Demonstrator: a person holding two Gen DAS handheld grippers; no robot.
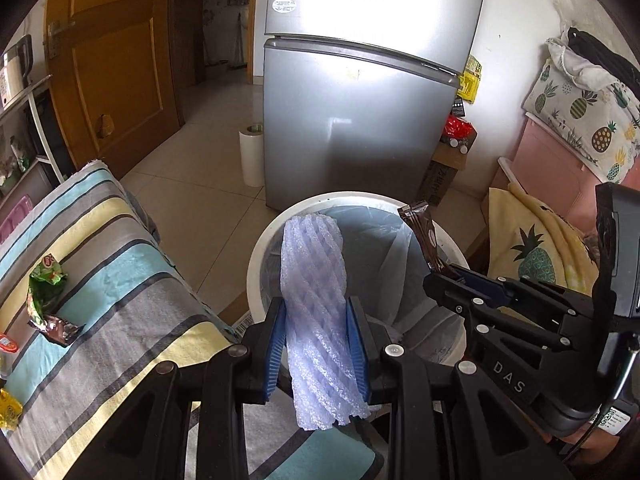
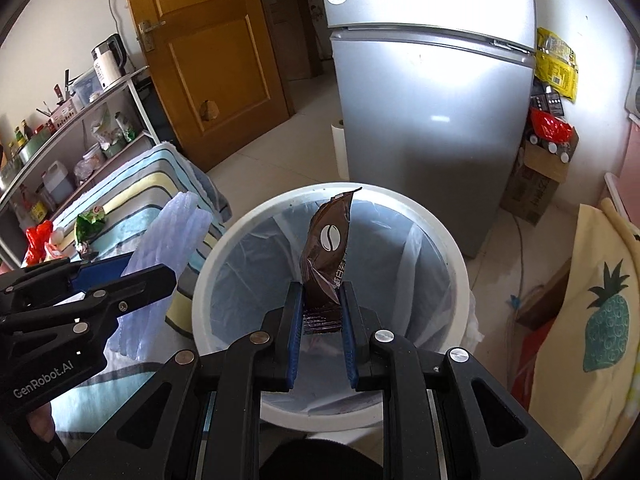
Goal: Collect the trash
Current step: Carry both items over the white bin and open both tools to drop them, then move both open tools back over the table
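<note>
My left gripper [image 1: 317,312] is shut on a pale lilac foam net sleeve [image 1: 316,300], which sticks up over the near rim of the white trash bin [image 1: 260,248]. In the right wrist view the same sleeve [image 2: 168,256] hangs just left of the bin [image 2: 452,240]. My right gripper [image 2: 321,296] is shut on a brown coffee sachet [image 2: 329,252], held upright over the bin's lined opening. From the left wrist view the right gripper [image 1: 440,274] and its sachet [image 1: 424,236] sit above the bin's right rim. A green snack wrapper [image 1: 45,284] and a small brown wrapper [image 1: 60,328] lie on the striped cloth.
A silver fridge [image 1: 360,120] stands right behind the bin. The striped cloth surface [image 1: 120,280] lies to the left, a pineapple-print cushion [image 2: 600,300] to the right. A paper roll [image 1: 252,152] stands by the fridge, a wooden door [image 1: 112,60] and shelf rack [image 2: 72,140] farther left.
</note>
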